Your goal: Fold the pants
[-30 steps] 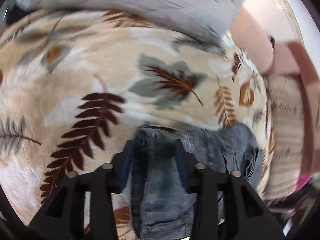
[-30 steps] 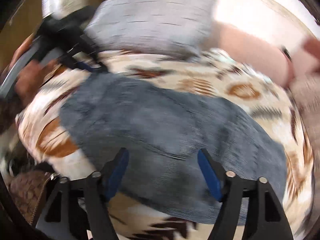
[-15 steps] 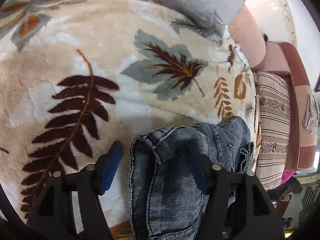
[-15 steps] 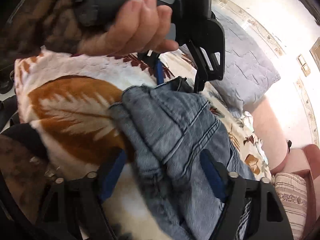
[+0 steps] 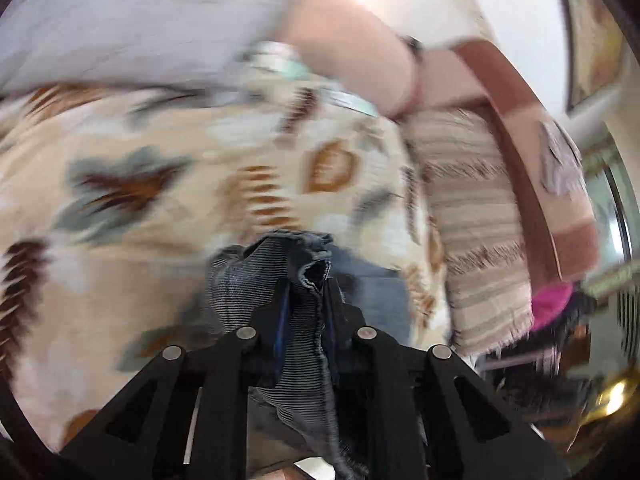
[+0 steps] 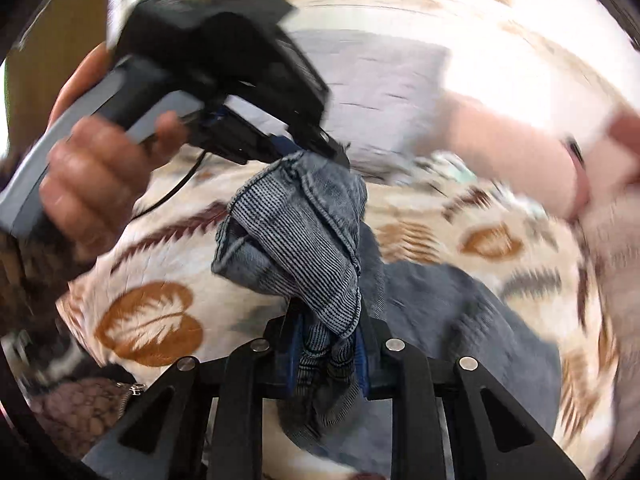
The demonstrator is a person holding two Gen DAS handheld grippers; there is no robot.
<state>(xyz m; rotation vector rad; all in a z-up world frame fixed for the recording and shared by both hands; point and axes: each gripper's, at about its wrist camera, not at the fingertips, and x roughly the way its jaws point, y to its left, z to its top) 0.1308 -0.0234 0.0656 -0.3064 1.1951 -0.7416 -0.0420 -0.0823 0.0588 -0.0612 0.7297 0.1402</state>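
At the bottom centre of the left wrist frame, the left hand-held gripper (image 5: 306, 300) has its fingers drawn close together with a bunched fold of the pants (image 5: 280, 280) pinched between them; the grey-blue ribbed denim rises in a peak above the fingertips and hangs down past them toward the lower edge. Behind it, across the left and middle of the frame, spreads the leaf-patterned blanket (image 5: 160, 168) on the bed, blurred. A grey pillow (image 5: 140, 20) fills the upper left, and a striped cushion (image 5: 472, 232) lies at the right.

In the right wrist view, the right hand-held gripper (image 6: 326, 344) at the bottom centre is likewise closed tight on a gathered edge of the pants (image 6: 300, 240), which climb from its fingers up toward the middle of the frame. There the other gripper (image 6: 316, 148), held in the person's left hand (image 6: 88, 176) in the upper left, pinches the same cloth at its top. The rest of the denim lies on the blanket (image 6: 480, 232) to the lower right. The grey pillow (image 6: 388, 92) sits at upper centre
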